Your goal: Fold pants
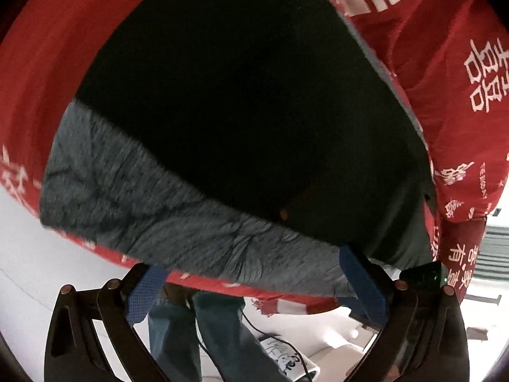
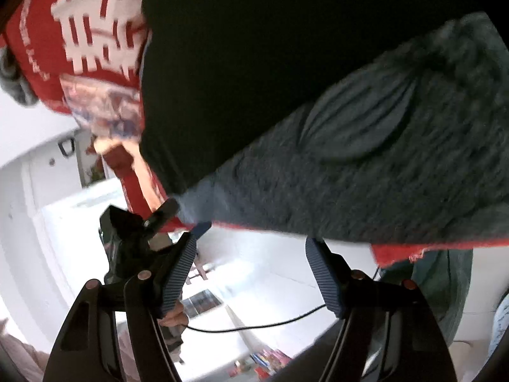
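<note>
The pants (image 1: 254, 127) are dark with a grey fleecy band (image 1: 165, 216) along the near edge, lying on a red cloth with white characters (image 1: 461, 95). My left gripper (image 1: 251, 270) is open, its blue pads (image 1: 362, 283) spread wide just at the grey band's edge, nothing between them. In the right wrist view the same dark pants (image 2: 286, 63) and grey band (image 2: 366, 175) fill the upper right. My right gripper (image 2: 254, 238) is open, its ribbed blue fingertips (image 2: 321, 270) just below the band's edge, not holding it.
The red cloth (image 2: 89, 31) hangs over the surface edge. Below it are a person's legs in jeans (image 1: 197, 334), a black cable (image 2: 254, 326), a white floor and a white wall (image 2: 31, 191). The other black gripper (image 2: 127, 232) shows at the left.
</note>
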`<state>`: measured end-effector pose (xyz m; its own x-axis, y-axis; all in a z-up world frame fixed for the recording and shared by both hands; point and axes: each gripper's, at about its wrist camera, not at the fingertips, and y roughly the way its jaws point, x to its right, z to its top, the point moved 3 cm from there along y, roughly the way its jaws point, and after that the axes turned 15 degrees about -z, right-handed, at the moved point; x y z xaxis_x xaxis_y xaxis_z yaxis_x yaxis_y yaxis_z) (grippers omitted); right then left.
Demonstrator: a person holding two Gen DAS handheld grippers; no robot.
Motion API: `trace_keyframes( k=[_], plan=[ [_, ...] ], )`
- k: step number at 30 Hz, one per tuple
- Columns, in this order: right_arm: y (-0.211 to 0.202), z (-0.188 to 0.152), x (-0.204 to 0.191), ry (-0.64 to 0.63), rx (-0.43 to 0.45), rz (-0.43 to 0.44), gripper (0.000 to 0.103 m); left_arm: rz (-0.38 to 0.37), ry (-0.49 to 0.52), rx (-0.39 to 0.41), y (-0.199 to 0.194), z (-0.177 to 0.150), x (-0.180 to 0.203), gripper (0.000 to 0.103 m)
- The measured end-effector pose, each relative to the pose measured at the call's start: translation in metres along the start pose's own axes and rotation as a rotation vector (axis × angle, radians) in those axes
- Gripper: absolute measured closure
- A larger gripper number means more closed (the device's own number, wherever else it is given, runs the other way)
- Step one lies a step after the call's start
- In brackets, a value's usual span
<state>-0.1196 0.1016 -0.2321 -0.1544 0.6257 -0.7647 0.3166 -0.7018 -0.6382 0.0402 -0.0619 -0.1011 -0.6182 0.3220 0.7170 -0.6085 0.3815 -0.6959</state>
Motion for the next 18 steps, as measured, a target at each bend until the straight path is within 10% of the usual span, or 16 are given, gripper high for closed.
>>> trace_keyframes(
  k=[9,15,18],
  plan=[
    [0.006,0.003,0.003,0.083,0.022,0.111,0.036,0.021,-0.041,-0.017,0.004,-0.02,-0.01,0.0],
    [-0.036,0.002,-0.026,0.073,0.122,0.304,0.042,-0.122,-0.127,0.033,0.013,-0.021,0.016,0.0],
    [-0.046,0.001,-0.028,0.033,0.113,0.282,0.042,-0.043,-0.106,0.11,0.007,-0.008,0.028,0.003]
  ],
)
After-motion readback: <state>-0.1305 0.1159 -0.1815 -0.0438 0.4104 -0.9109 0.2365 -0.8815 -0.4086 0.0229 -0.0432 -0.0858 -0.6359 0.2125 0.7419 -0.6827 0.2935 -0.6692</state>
